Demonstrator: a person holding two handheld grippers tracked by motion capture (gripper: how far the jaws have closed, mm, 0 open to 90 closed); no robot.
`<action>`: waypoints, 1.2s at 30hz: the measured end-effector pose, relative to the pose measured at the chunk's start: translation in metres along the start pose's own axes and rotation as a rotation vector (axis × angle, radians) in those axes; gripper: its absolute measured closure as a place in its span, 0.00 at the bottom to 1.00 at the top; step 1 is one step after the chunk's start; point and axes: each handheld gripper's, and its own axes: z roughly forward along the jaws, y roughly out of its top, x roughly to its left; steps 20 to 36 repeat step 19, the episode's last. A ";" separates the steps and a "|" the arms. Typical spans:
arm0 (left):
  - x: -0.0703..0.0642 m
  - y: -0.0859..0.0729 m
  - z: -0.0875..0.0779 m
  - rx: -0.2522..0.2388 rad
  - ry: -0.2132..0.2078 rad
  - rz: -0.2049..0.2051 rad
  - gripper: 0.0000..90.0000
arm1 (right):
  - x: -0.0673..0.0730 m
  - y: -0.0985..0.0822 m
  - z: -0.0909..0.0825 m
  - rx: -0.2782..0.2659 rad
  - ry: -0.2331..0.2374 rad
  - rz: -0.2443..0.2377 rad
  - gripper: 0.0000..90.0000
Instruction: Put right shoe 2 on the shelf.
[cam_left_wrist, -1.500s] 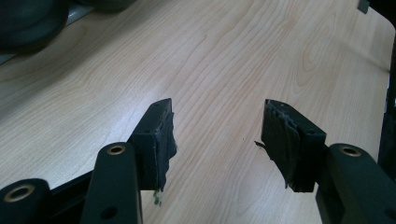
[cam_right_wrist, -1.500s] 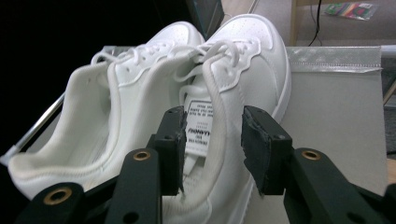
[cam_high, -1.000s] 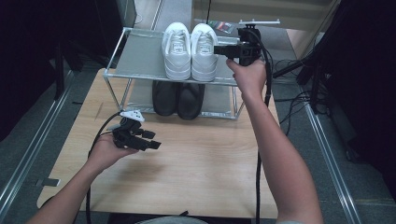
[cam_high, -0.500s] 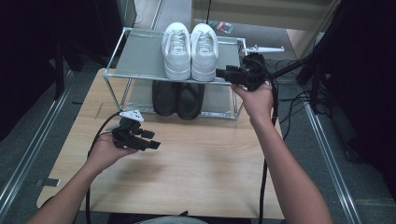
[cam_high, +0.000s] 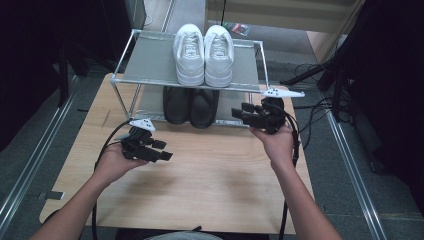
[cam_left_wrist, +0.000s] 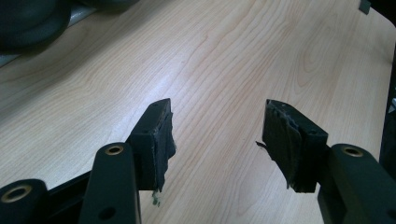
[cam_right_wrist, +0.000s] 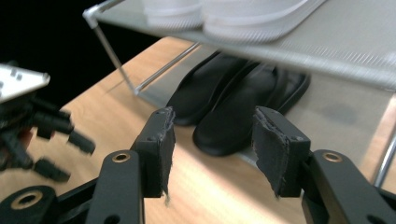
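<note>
Item: black shoes (cam_high: 190, 105), centre frame, lower shelf of rack (cam_high: 150, 62), toes toward me. My right gripper (cam_high: 245, 114), just widened, empty, sits nearest, pointing left at them. Left gripper (cam_high: 162, 151): wide, empty, lower left.

Wooden table (cam_high: 200, 185); wire rack (cam_high: 150, 62) at 12 o'clock. White shoes (cam_high: 203, 52) on top shelf, black shoes (cam_high: 190, 105) below.

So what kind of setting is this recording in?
Most likely a lab or workshop set up for recording, not a home: a wooden table holding a small shoe rack, loose cables on the floor, and metal rails alongside.
</note>
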 end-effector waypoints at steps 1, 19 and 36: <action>0.000 0.000 0.000 0.000 -0.001 0.001 0.48 | 0.001 -0.005 0.000 0.004 0.003 -0.008 0.56; -0.005 0.000 0.018 0.035 -0.014 -0.009 0.33 | 0.011 -0.075 0.011 0.029 0.093 -0.076 0.46; -0.005 0.000 0.018 0.035 -0.014 -0.009 0.33 | 0.011 -0.075 0.011 0.029 0.093 -0.076 0.46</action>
